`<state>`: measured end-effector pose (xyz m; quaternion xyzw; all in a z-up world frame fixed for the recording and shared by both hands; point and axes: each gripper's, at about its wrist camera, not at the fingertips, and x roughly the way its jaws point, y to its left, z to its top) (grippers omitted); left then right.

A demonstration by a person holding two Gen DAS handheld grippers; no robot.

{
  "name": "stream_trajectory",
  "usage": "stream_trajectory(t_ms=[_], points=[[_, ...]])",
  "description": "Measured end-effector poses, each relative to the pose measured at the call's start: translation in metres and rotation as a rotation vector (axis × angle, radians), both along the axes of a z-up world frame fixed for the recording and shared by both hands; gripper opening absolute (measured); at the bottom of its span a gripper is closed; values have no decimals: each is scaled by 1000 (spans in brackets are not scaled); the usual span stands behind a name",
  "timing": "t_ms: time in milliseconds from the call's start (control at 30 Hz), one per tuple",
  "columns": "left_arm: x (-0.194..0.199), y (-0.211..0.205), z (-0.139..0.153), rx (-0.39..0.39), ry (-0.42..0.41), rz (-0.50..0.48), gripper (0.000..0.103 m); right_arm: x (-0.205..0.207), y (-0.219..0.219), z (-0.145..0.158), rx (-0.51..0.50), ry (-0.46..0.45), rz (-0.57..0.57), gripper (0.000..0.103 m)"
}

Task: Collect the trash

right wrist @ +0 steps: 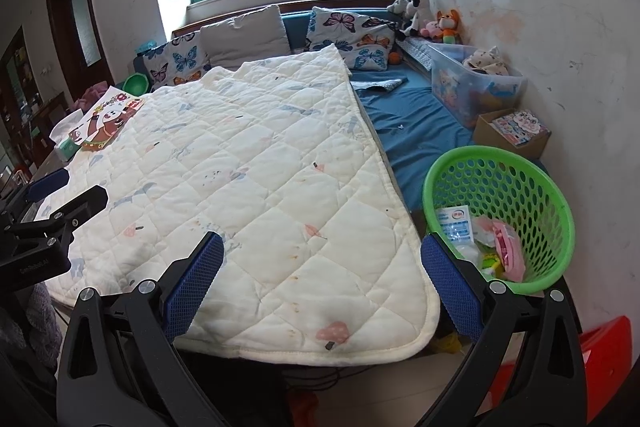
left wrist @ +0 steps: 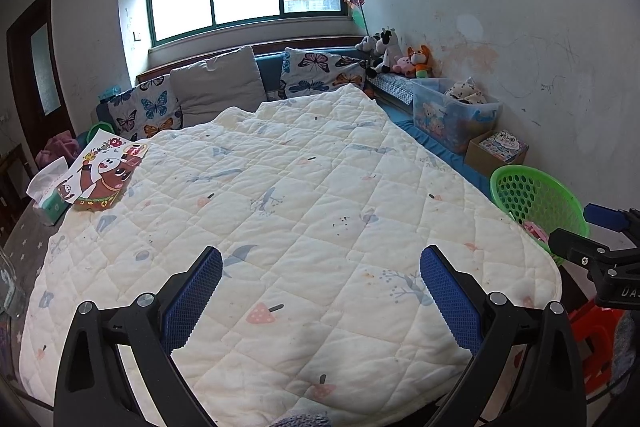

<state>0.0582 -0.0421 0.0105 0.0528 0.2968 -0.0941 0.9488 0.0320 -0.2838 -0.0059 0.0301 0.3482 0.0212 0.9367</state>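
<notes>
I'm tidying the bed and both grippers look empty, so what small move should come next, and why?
Probably swing the left gripper toward the far left corner of the quilt, where the cartoon paper sheet lies. Both grippers are open and hold nothing, the green basket already holds wrappers, and no other loose item shows on the quilt. Whether that sheet is trash cannot be told.

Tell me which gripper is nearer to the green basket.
Right. The right gripper hangs beside the green basket, one finger just before its rim. The left gripper is over the quilt, further away.

Side-by-side wrist views over quilt [left wrist: 304,195]
</notes>
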Motion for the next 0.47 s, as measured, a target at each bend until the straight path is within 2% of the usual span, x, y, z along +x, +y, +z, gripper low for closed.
stream_trajectory(t_ms=[467], points=[[0, 3, -2, -8, 10, 22, 96, 1, 1, -4, 2, 4, 2, 98]])
